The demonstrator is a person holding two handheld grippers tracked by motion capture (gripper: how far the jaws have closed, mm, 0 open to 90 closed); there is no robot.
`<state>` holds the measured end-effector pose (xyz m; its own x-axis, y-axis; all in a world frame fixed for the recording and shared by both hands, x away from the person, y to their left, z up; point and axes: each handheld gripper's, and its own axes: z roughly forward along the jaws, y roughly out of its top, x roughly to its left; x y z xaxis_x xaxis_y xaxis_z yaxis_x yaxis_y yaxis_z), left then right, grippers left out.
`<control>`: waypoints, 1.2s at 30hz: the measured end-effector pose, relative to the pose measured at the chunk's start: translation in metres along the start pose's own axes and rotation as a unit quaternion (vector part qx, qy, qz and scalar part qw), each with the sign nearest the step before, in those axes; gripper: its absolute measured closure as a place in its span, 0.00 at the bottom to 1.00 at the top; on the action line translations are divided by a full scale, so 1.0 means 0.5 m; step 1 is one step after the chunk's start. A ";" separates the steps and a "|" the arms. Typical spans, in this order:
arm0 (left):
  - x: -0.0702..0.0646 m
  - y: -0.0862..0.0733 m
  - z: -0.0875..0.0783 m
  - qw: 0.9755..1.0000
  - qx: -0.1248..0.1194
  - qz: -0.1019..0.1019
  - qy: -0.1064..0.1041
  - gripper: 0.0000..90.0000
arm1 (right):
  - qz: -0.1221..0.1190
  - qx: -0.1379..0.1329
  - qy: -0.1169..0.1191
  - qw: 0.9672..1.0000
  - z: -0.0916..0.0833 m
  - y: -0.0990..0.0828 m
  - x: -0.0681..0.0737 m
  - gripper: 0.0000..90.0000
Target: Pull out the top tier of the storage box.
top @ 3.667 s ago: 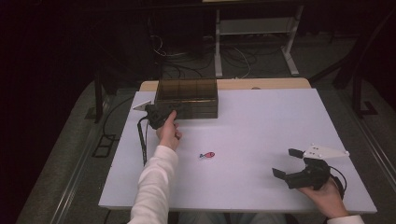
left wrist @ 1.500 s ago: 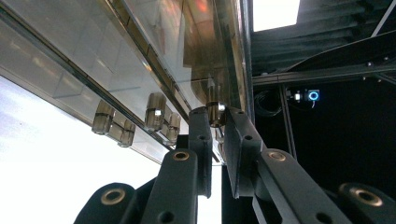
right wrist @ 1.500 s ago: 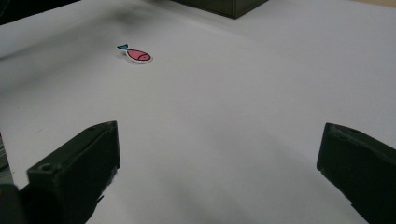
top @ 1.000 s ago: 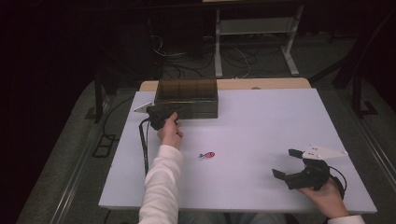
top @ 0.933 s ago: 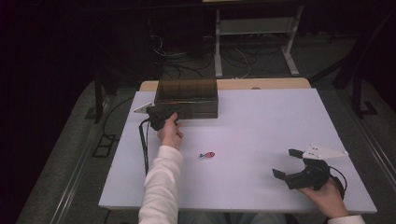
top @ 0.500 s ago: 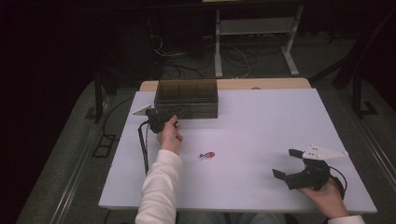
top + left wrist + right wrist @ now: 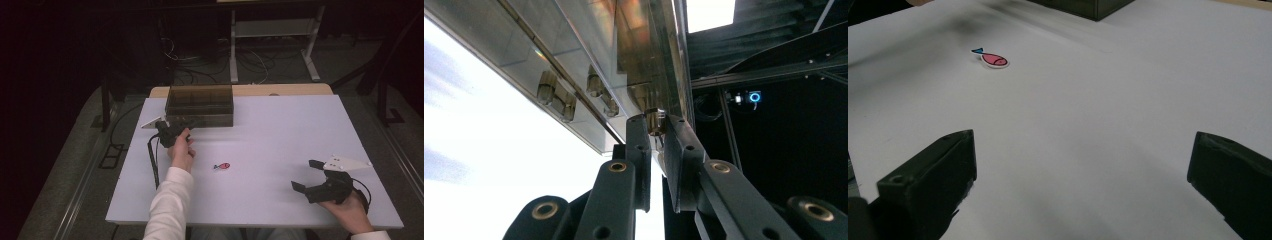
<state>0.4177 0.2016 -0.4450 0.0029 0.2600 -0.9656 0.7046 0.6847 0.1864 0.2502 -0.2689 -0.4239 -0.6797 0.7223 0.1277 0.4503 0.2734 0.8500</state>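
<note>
- Left gripper (image 7: 172, 129) at the front-left corner of the smoky box (image 7: 200, 105), far left of the worktop (image 7: 280, 150). Fingers (image 7: 639, 150) nearly shut, pinched on a small metal-looking tab (image 7: 655, 121) at the box edge.
- Probably a latch or lid catch, gripped to open or steady the box; too small and close to tell which.
- Gripped at the corner, so hand (image 7: 182, 152) and sleeve stay clear of the box top.
- Right gripper (image 7: 312, 180) parked low at the near-right of the worktop, well apart from everything. Fingers (image 7: 930, 180) wide open, nothing between them; looks idle, waiting its turn.
- Fish (image 7: 222, 166): small, flat, pink with a blue tail, lying loose on the worktop between the two grippers, nearer the left hand. Untouched. Sits ahead of the open right fingers in the right gripper view (image 7: 991, 59), so a likely pick target for that side.
- Box shows dividers through the tinted wall; a few small brownish items (image 7: 555, 92) inside in the left gripper view, blurred by reflections, not identifiable.
- Hard to make out: whether the lid is shut or cracked open, and the compartment count.
- Cut off: right forearm at the bottom edge of the high view; box in the right gripper view reduced to a corner (image 7: 1088, 6).
- Surroundings beyond the worktop dark; cables and frame legs just visible.
</note>
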 end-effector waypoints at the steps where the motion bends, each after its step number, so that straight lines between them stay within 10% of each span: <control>1: 0.002 0.000 -0.001 1.000 0.002 0.003 -0.002 0.90 | 0.000 0.000 0.000 1.000 0.000 0.000 0.000 0.00; 15: -0.008 -0.006 -0.011 0.996 0.026 0.082 0.028 0.74 | -0.001 0.001 0.000 1.000 0.001 0.000 0.001 0.00; 36: -0.034 -0.015 -0.032 0.979 0.057 0.181 0.068 0.69 | -0.001 0.000 -0.001 1.000 0.000 0.000 0.001 0.00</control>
<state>0.4009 0.2029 -0.4268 0.1780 0.5658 -0.8051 0.7498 0.4519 0.4833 0.2500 -0.2685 -0.4240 -0.6800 0.7225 0.1248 0.4488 0.2756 0.8501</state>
